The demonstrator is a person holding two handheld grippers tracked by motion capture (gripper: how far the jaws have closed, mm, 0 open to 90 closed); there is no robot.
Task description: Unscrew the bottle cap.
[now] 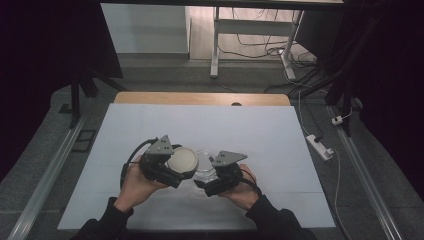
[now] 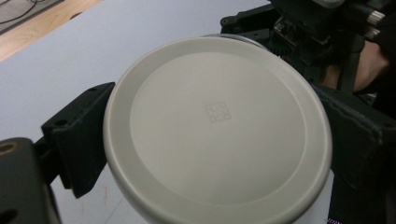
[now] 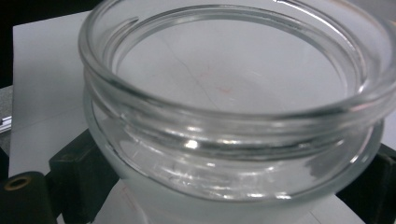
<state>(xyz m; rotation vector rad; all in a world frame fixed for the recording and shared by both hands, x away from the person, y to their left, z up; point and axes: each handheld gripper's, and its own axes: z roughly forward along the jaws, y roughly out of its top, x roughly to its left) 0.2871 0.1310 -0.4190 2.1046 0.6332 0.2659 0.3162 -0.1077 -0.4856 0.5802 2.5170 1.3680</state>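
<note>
High view: over the white table (image 1: 150, 125), the left tool (image 1: 172, 167) holds a round off-white lid (image 1: 183, 160), and the right tool (image 1: 210, 176) holds a clear glass jar (image 1: 204, 159) just beside it — both near the middle front. Left gripper view: black jaws press the lid's (image 2: 217, 130) rim on either side, its flat top facing the camera. Right gripper view: jaws close on the jar's (image 3: 233, 121) body below the threaded neck — its mouth is open.
</note>
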